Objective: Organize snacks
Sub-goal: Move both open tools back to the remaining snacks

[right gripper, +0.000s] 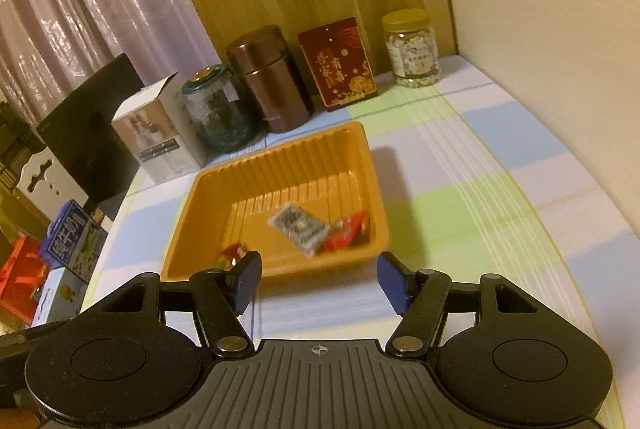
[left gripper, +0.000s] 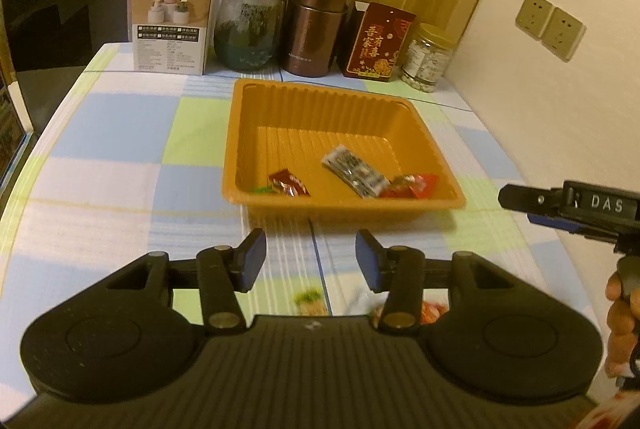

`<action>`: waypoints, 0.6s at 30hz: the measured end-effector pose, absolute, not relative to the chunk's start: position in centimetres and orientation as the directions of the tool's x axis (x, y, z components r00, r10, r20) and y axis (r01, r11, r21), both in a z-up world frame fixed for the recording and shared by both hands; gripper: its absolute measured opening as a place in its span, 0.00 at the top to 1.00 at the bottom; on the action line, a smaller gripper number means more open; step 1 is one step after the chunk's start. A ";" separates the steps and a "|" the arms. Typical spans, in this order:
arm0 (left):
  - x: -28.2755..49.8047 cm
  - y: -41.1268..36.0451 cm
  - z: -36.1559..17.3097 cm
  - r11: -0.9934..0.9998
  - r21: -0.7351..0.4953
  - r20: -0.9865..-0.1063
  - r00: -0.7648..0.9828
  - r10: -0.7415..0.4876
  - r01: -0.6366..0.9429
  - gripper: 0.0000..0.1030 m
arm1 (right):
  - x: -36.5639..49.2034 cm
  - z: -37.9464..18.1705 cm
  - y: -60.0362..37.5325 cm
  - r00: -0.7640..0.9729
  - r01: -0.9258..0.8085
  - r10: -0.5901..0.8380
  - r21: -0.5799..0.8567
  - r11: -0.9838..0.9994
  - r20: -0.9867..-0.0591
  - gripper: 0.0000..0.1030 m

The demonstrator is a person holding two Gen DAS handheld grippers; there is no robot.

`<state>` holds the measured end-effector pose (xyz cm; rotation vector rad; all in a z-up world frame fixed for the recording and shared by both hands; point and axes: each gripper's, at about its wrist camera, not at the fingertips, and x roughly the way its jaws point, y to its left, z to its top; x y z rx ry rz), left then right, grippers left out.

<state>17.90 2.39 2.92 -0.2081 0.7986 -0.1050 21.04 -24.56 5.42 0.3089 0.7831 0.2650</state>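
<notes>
Three snacks lying in the tray [left gripper: 240,133] already: red packet [left gripper: 289,183] at the near-left corner, grey packet [left gripper: 355,171] mid-floor, second red one [left gripper: 412,186] touching it at the near-right corner. Tray sitting just ahead of both sets of fingers, open side up, near wall low enough to drop things over (probably why it is parked centre-table, within reach of either hand).

More wrappers [left gripper: 434,309] on the cloth under and behind the left gripper [left gripper: 310,261], half hidden by its body; likely the next to collect.

Left gripper spread wide, nothing between the pads, hovering over bare cloth short of the tray. Right gripper [right gripper: 319,281] likewise wide apart and empty, left pad overlapping the tray's near rim in view (height above it unclear).

Beyond the tray, past the fingertips: box [left gripper: 176,17], glass jar [left gripper: 248,25], brown flask [left gripper: 316,25], red tin [left gripper: 376,43], small jar [left gripper: 428,57], lined against the wall, out of the working space.
</notes>
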 end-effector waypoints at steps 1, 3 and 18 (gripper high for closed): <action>17.1 2.3 3.1 0.974 -0.227 -0.698 0.695 -0.173 0.015 0.55 | 20.1 5.6 -24.6 0.681 -0.119 0.344 0.366 0.923 -0.647 0.38; 15.3 2.2 3.4 0.974 -0.227 -0.687 0.705 -0.177 0.023 0.52 | 18.3 5.8 -24.7 0.683 -0.119 0.344 0.367 0.923 -0.644 0.38; 6.1 2.3 3.4 0.984 -0.179 -0.716 0.689 -0.114 -0.023 0.48 | 7.5 6.2 -24.1 0.678 -0.136 0.315 0.308 0.942 -0.664 0.38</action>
